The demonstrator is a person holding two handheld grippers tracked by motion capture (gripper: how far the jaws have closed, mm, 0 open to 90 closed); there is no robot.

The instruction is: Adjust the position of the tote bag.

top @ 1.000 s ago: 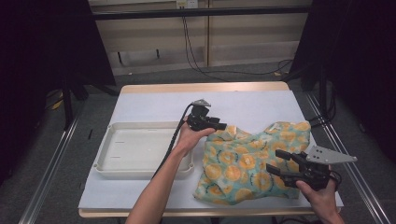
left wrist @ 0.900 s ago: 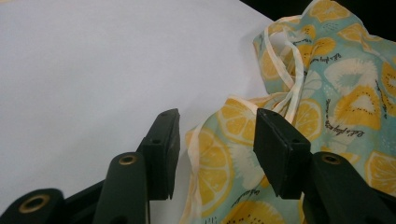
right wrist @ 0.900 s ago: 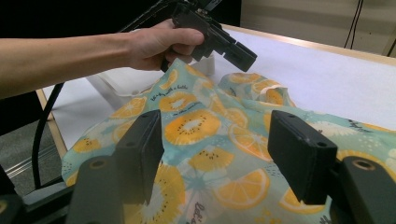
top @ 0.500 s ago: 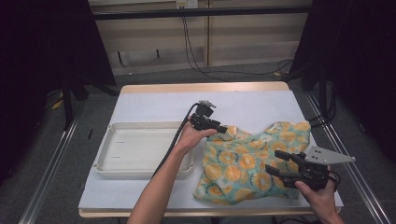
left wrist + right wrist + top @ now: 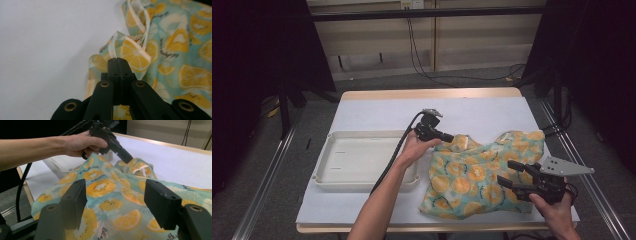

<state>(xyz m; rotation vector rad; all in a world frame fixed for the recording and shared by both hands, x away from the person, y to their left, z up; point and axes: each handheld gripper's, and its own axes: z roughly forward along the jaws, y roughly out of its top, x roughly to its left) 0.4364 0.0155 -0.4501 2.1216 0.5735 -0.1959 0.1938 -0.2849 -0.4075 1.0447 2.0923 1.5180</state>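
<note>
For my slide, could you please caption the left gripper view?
Left gripper, jaws shut, at the edge of the citrus-print cloth on the white table.

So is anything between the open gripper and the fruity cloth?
No, nothing visible. The right gripper hangs open just over the cloth, jaws apart, with bare air between. The left gripper sits shut at the cloth's far edge.

A thin, soft printed cloth (image 5: 482, 177) is lying crumpled on the desk (image 5: 377, 112), whose matt white covering is edged in pale wood; a smooth white plastic tray (image 5: 362, 162) is sitting alongside, near matt black jaws.
</note>
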